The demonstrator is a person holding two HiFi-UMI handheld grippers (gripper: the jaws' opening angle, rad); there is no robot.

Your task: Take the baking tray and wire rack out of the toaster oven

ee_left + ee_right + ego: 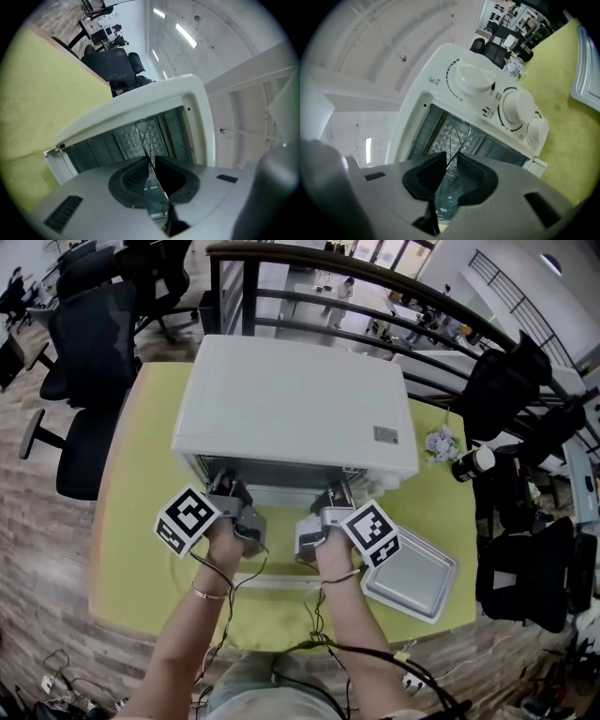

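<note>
Two grippers are both working the same thing here. The left gripper point(151, 168) is pinching its jaws nearly together on a thin front wire of the wire rack point(142, 138), and the right gripper point(450, 165) is clamping down on another front wire of that rack the same way. Both are poking level into the open mouth of the white toaster oven point(295, 399), left one at the left side of the opening, right one at the right side, just beside the three knobs point(474, 78). The rack itself is sitting inside the oven cavity with only its front edge reaching out to the pads.

The oven is standing in the middle of the yellow table point(141, 531), backing onto the far edge. The baking tray point(412, 576) is already out, lying flat by the near right corner of the table, well apart from either gripper. Black office chairs point(89, 352) are parked off the left edge.
</note>
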